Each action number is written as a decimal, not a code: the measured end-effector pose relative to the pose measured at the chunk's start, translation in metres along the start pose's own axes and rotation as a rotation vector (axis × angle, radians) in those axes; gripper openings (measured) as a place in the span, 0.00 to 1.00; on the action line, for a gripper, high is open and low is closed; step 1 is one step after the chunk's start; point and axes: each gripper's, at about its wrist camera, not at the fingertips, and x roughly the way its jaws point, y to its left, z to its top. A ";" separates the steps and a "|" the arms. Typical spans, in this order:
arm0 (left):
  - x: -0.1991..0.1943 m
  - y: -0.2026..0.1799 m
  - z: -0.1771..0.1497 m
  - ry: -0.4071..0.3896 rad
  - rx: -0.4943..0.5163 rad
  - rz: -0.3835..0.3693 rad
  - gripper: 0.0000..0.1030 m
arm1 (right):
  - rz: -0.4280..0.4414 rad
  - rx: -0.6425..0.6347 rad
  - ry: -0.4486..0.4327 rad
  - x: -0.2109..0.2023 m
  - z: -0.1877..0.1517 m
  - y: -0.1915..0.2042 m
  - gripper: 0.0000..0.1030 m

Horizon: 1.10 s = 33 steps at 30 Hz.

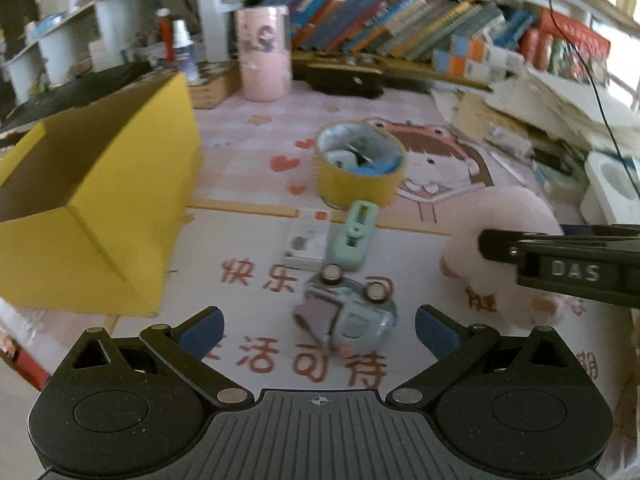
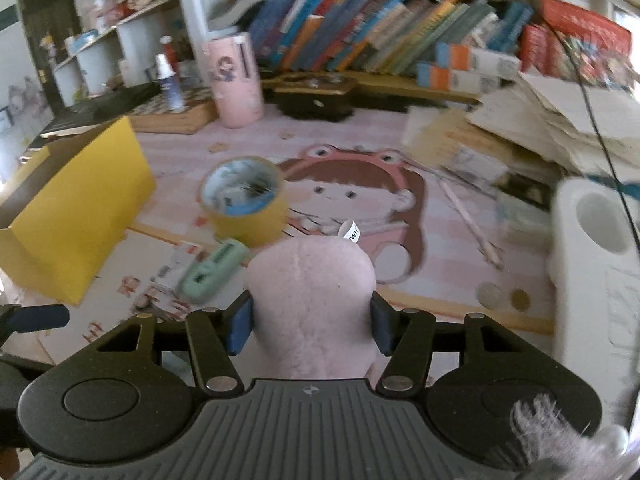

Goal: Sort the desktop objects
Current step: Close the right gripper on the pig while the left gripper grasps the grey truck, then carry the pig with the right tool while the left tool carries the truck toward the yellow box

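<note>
pink plush toy (image 2: 310, 300) sits between the blue pads of the right gripper (image 2: 312, 322), and both pads press into its fur, so this gripper is closed on it. a small white label sticks up at the far top of the toy. in the left wrist view the same toy (image 1: 508, 232) is on the right side, with the black finger of the right gripper (image 1: 560, 264) across it.

the left gripper (image 1: 319, 332) is spread wide and holds nothing. just in front of it, between the two pads, a small blue toy car (image 1: 346, 312) lies tipped over on the pink desk mat (image 1: 248, 148) with its wheels facing the far side. a little farther lie a white card-like box (image 1: 306, 240) and, touching its right side, a mint green correction tape (image 1: 354, 236). beyond them stands a yellow tape roll (image 1: 358, 168) with small things inside the ring.

on the left is an open yellow box (image 1: 92, 204). at the far edge stand a pink cylinder container (image 1: 264, 52) and a row of leaning books (image 1: 392, 20). two coins (image 2: 504, 298) lie on the mat at the near right, beside a white holder (image 2: 592, 248).
</note>
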 end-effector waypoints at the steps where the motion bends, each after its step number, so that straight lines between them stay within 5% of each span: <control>1: 0.003 -0.004 0.000 0.007 0.012 0.001 0.99 | -0.003 0.012 0.008 -0.001 -0.001 -0.004 0.54; 14: 0.039 -0.017 0.004 0.082 0.017 0.031 0.89 | 0.040 -0.045 0.017 -0.007 -0.009 -0.011 0.54; 21: 0.042 -0.017 0.004 0.072 -0.023 0.038 0.64 | 0.046 -0.059 0.028 -0.007 -0.010 -0.015 0.54; 33: 0.005 -0.006 0.007 -0.020 -0.087 0.050 0.64 | 0.090 -0.056 0.043 -0.010 -0.013 -0.011 0.55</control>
